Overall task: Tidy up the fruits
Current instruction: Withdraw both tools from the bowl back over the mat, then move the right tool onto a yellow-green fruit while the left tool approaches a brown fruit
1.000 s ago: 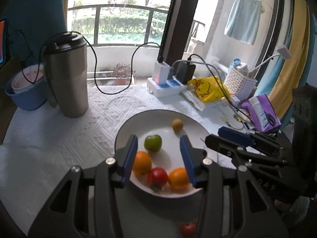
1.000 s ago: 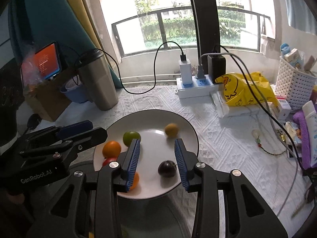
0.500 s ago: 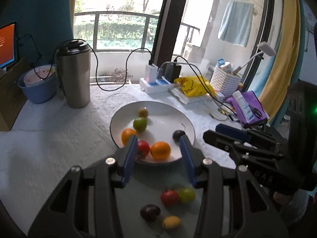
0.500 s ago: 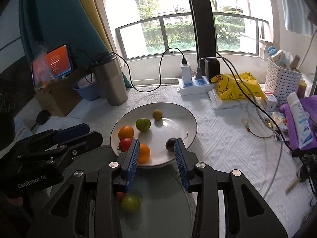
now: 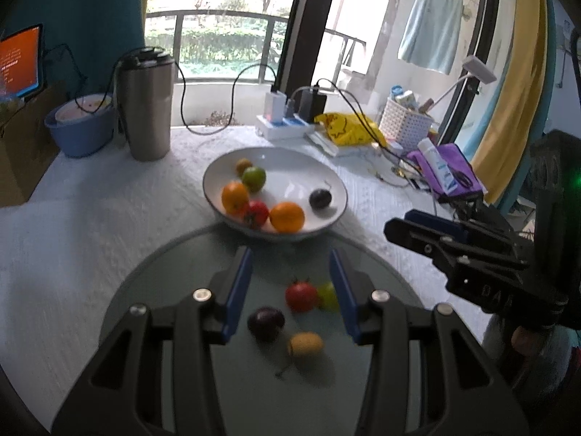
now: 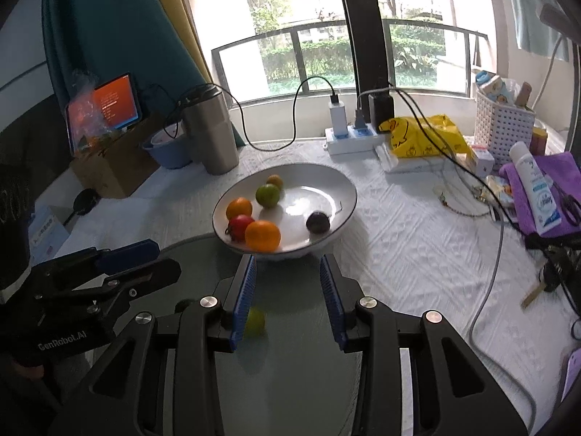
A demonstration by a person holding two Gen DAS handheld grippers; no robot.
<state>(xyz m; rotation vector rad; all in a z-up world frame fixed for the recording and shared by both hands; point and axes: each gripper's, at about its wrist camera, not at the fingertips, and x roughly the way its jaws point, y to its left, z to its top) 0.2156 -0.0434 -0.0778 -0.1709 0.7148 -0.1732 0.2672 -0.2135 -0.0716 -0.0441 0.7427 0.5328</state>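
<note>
The left gripper (image 5: 292, 287) hangs wide open over a grey-green round mat (image 5: 174, 265), empty. Between its fingers lie a red tomato (image 5: 300, 296), a green fruit (image 5: 328, 296), a dark plum (image 5: 266, 323) and a yellow fruit (image 5: 305, 344). Ahead sits the white bowl (image 5: 218, 170) of mixed fruit. The right gripper (image 6: 288, 290) is also spread and empty.
</note>
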